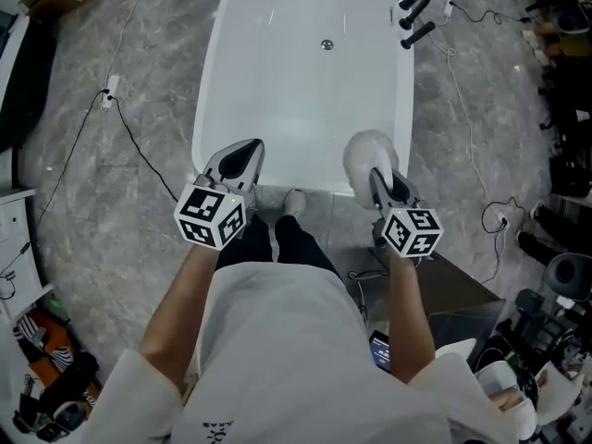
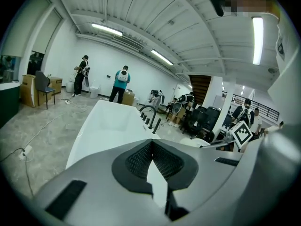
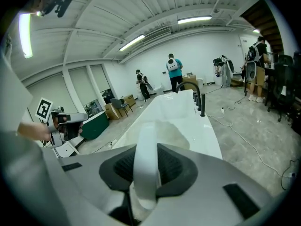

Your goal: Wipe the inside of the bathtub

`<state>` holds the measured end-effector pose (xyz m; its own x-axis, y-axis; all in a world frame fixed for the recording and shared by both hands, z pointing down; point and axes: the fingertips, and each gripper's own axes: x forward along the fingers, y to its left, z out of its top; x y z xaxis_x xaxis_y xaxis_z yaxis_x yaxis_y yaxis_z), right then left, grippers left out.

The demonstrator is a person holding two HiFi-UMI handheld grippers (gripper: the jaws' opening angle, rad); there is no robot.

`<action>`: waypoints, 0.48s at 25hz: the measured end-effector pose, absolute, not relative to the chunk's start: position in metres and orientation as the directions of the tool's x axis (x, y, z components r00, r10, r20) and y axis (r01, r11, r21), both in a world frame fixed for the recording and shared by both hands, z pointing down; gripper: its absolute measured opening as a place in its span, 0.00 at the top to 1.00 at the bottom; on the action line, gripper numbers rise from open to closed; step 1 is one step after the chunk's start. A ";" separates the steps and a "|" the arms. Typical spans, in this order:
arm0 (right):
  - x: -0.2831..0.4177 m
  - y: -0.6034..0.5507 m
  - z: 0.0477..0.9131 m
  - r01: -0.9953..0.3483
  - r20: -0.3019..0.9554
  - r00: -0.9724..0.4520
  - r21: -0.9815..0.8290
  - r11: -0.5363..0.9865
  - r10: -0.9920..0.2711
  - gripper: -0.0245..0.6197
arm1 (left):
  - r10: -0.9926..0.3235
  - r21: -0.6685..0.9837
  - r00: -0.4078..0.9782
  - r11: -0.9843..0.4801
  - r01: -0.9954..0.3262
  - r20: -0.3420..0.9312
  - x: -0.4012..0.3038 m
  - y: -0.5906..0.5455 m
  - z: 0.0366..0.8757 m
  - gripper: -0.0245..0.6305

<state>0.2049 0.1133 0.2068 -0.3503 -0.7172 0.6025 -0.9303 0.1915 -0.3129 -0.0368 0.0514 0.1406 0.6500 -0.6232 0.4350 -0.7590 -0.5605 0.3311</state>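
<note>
The white bathtub (image 1: 296, 91) stretches away from me, with its near end at my feet. It shows too in the left gripper view as the bathtub (image 2: 108, 121), and in the right gripper view as the bathtub (image 3: 188, 112). My left gripper (image 1: 242, 153) hovers over the tub's near left rim; its jaws (image 2: 151, 145) are shut on nothing. My right gripper (image 1: 379, 174) is shut on the white handle (image 3: 145, 159) of a fluffy white wiping pad (image 1: 368, 155), held over the near right rim. The pad (image 3: 171, 133) hangs just beyond the jaws.
A black faucet set (image 1: 412, 3) stands on the tub's far right rim, and the drain (image 1: 326, 44) lies in the tub floor. Cables and a power strip (image 1: 109, 95) lie on the floor at left; equipment (image 1: 564, 155) crowds the right. People (image 2: 122, 81) stand far off.
</note>
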 end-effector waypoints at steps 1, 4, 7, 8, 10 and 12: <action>0.207 0.113 0.211 -0.932 0.613 -0.344 -0.314 0.181 -0.711 0.82 | -0.616 0.336 0.653 -0.561 -0.756 0.440 -0.035 0.050 0.145 0.94; 0.213 0.111 0.227 -0.939 0.648 -0.326 -0.308 0.155 -0.688 0.82 | -0.584 0.361 0.666 -0.562 -0.744 0.464 -0.029 0.045 0.165 0.94; 0.216 0.108 0.245 -0.945 0.679 -0.315 -0.293 0.149 -0.663 0.82 | -0.543 0.377 0.682 -0.574 -0.727 0.489 -0.022 0.040 0.190 0.94; 0.217 0.107 0.251 -0.946 0.687 -0.312 -0.287 0.150 -0.656 0.82 | -0.532 0.379 0.687 -0.579 -0.722 0.495 -0.018 0.039 0.198 0.94; 0.222 0.108 0.266 -0.948 0.703 -0.307 -0.282 0.145 -0.642 0.82 | -0.514 0.385 0.692 -0.584 -0.715 0.506 -0.010 0.039 0.214 0.94; 0.226 0.108 0.284 -0.950 0.722 -0.302 -0.283 0.133 -0.623 0.82 | -0.496 0.393 0.694 -0.582 -0.712 0.523 -0.003 0.038 0.233 0.94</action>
